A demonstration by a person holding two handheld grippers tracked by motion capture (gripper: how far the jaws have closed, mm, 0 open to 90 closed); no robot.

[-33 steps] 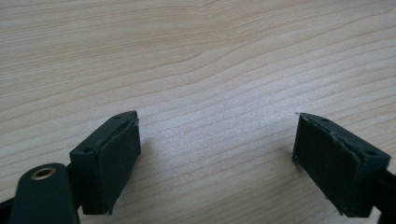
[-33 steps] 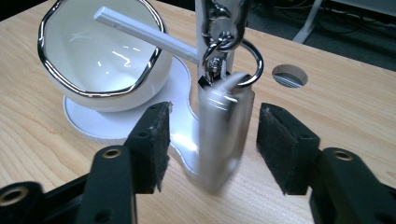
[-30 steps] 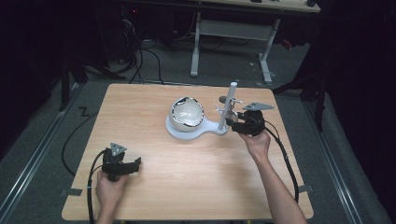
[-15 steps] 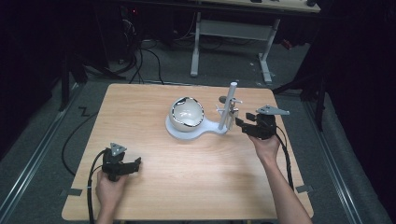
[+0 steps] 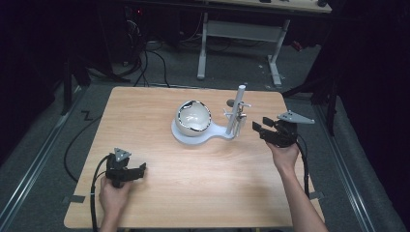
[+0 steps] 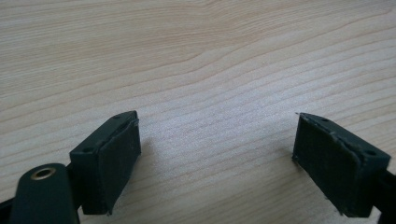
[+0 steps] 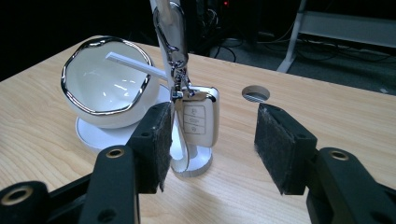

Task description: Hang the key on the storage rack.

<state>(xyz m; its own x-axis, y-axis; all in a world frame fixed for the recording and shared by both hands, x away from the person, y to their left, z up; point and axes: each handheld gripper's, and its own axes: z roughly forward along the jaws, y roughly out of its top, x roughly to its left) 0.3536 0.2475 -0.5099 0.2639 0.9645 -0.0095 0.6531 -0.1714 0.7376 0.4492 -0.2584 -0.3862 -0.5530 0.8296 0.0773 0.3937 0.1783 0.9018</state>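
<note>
White car key fob (image 7: 200, 116) hangs from the white stand's post (image 7: 169, 28), centre frame; right claw (image 7: 210, 144), released, jaws closing, empty; withdrawal is judged next.

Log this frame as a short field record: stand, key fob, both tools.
stand: white post beside a white bowl, on the table
key fob: white, hanging from the post by a metal clip
right tool: near the post, jaws apart and just been closing, nothing between the pads
left tool: open over bare wood
</note>
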